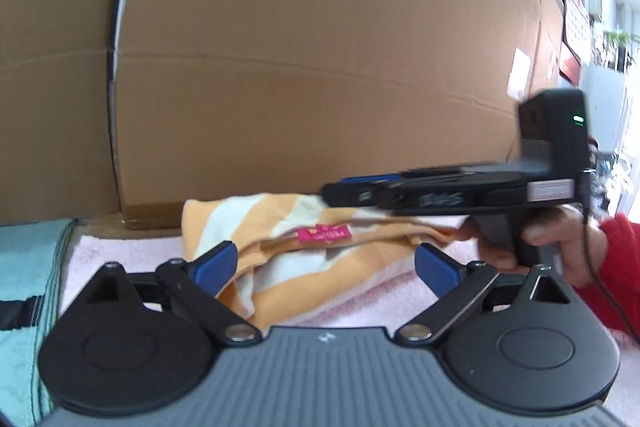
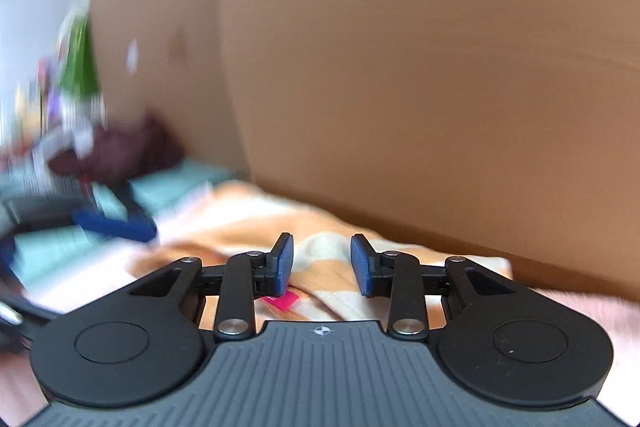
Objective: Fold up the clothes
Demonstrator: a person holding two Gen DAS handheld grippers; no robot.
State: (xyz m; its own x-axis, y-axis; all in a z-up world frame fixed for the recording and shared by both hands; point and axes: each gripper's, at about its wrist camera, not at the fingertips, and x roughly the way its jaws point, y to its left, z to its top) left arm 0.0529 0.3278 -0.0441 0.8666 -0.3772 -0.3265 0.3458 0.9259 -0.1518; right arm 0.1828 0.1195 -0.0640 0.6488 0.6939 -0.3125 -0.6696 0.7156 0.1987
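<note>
Left wrist: pink label (image 1: 324, 234) on striped garment (image 1: 280, 291), writing unreadable.

Soft daylight, fisheye bending at edges; right wrist view smeared with motion blur at left

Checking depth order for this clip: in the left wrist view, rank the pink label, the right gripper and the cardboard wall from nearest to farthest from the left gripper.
From the left gripper:
1. Pink label, on the orange striped garment just ahead of the open jaws.
2. Right gripper, over the garment's far edge, to the right.
3. Cardboard wall, upright behind everything.
</note>
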